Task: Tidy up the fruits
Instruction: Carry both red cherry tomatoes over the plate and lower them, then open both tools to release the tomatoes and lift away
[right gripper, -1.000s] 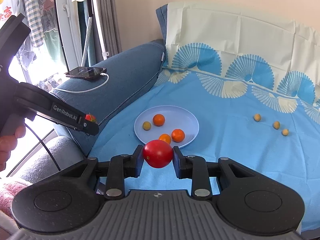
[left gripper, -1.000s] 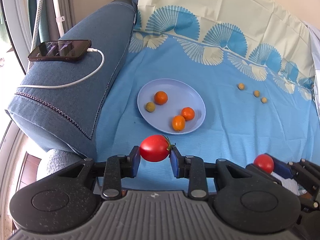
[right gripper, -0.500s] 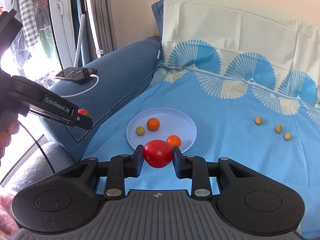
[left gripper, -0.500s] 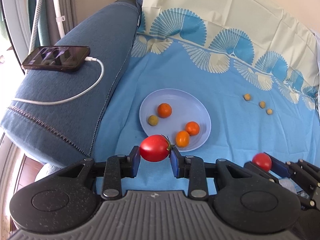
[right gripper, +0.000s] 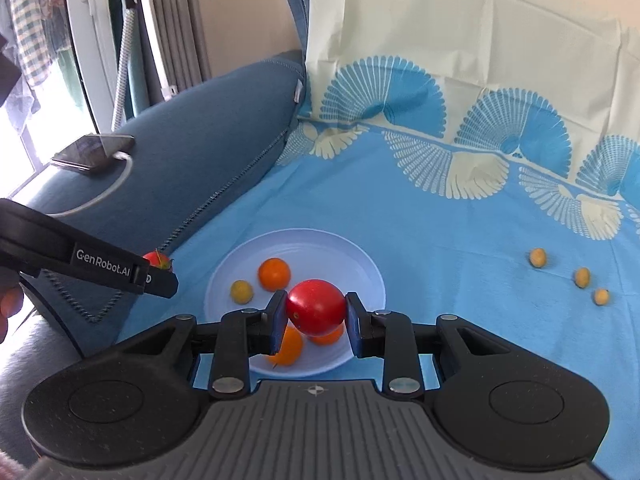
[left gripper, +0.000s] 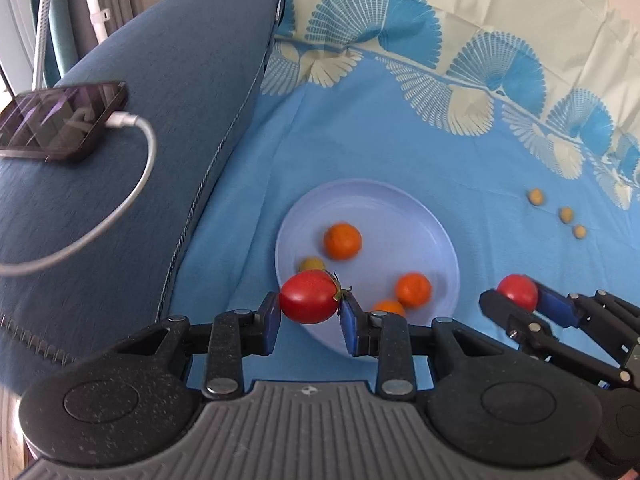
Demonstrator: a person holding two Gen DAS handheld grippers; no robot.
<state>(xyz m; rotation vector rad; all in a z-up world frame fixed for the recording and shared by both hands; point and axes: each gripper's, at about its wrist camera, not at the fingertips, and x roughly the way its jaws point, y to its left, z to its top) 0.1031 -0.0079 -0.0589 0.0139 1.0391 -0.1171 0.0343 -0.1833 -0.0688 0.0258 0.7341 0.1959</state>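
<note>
My left gripper clamps a red stemmed tomato; my right gripper clamps a round red tomato. Both hang over the near edge of the pale lilac round plate on the blue patterned sheet. The plate already holds 3 small orange fruits and 1 yellow-green fruit. I should lower each tomato onto bare plate before releasing, so neither rolls off or knocks the others.
</note>
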